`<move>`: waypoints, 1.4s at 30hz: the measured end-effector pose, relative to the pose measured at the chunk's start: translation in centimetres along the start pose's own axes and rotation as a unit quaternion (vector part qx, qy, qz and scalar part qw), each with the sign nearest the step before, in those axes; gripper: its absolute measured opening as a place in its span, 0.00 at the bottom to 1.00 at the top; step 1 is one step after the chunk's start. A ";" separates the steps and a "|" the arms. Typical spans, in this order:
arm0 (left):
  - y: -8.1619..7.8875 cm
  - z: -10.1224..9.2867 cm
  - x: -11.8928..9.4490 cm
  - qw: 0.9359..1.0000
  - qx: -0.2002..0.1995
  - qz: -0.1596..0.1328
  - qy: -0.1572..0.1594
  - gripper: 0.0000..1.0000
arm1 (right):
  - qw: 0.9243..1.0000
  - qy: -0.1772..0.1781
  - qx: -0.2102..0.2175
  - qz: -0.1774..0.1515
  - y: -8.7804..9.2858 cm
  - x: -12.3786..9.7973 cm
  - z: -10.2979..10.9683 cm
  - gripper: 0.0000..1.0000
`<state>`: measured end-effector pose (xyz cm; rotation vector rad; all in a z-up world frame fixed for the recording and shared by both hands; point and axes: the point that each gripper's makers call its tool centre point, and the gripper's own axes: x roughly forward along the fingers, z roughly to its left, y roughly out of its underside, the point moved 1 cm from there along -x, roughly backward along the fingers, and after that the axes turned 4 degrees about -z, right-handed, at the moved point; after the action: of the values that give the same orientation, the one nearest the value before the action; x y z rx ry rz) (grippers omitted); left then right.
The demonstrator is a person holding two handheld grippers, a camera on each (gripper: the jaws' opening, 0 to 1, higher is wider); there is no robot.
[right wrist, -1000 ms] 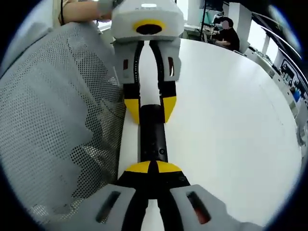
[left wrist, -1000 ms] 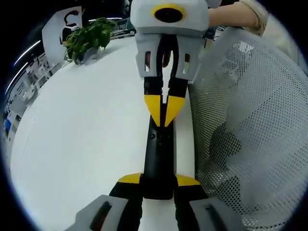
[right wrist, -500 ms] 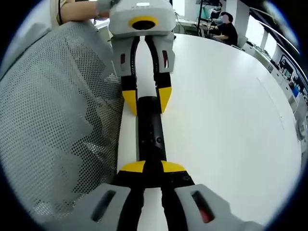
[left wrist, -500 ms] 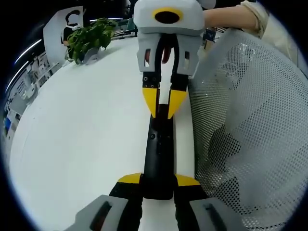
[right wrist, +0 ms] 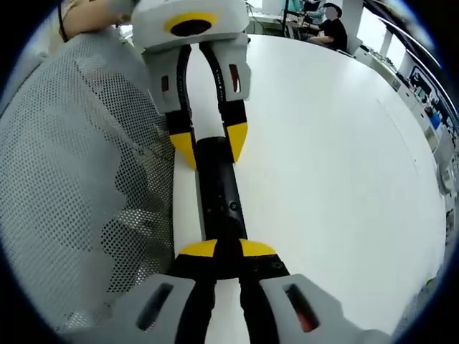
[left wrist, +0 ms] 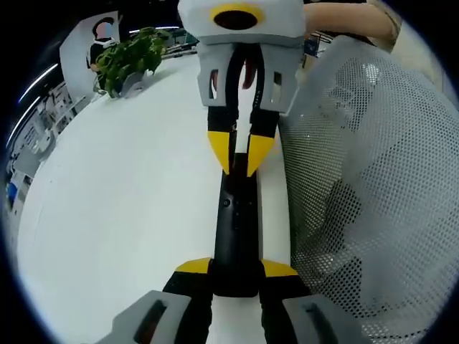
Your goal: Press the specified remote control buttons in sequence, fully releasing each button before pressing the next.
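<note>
White table, mesh fabric beside the remote control, black remote control lengthwise on the table, my left gripper jaws clamped on its near end, my right gripper jaws nearly closed over its far end, potted plant well beyond the remote.

— How did the left tongs stand?
— Their yellow-tipped jaws were clamped on the near end of the black remote control, one jaw on each side.
— And the right tongs?
— They faced the left ones from the far end of the remote, pointing down at its top. Their jaws were drawn almost together, with only a thin slit between the yellow tips.
— Anything of the person?
— A bare forearm reached in behind the right tongs.
</note>
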<state>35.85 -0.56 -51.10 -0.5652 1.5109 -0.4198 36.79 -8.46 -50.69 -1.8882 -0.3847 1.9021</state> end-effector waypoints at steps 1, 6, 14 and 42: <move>0.0 0.0 0.0 1.000 -0.001 0.000 0.001 0.24 | 1.000 0.006 -0.002 0.003 0.0 -0.1 0.3 0.08; 0.0 0.0 0.0 1.000 0.003 0.002 0.003 0.24 | 1.000 0.018 0.015 -0.002 0.0 -0.2 0.3 0.07; 0.0 0.0 0.0 1.000 0.013 0.018 0.003 0.24 | 0.998 0.038 0.042 -0.013 -0.1 -0.4 0.4 0.06; 0.0 0.0 -0.1 1.000 -0.003 -0.002 0.000 0.24 | 0.997 0.049 0.044 -0.046 -1.2 0.0 0.3 0.12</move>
<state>35.89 -0.54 -51.03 -0.5726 1.5122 -0.4200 36.65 -7.39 -50.13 -1.8644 -0.3445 1.7318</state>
